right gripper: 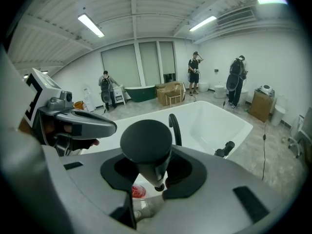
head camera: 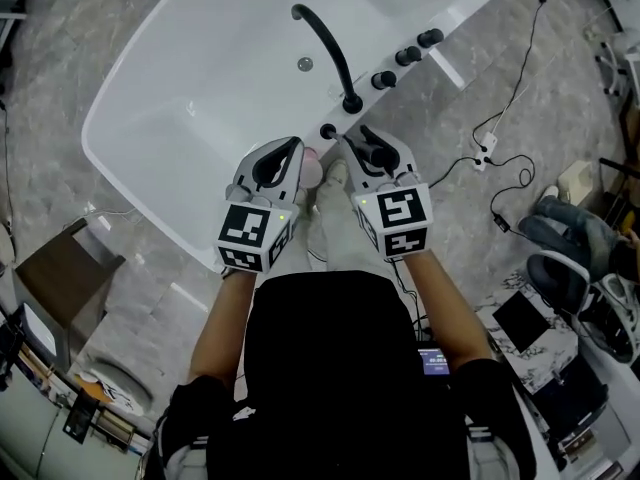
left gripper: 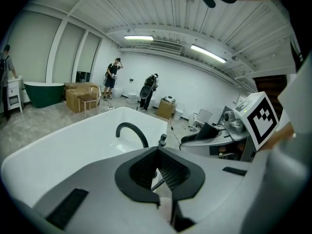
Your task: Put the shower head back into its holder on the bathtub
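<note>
Forward, forearms parallel, right tongs pinching shower head, left tongs pressed together

Black shirt; grey left gripper.

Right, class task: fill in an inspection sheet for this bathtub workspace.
Surface: white tub on grey floor.
Job's things: shower head held above the rim; small black fitting by spout, probably the holder.
Clutter: cardboard boxes beyond tub.
Grippers: left hand-held gripper shut, holding nothing; right hand-held gripper shut on shower head.
Cables: black cable and power strip on floor.
Surroundings: people standing; green tub at back.
</note>
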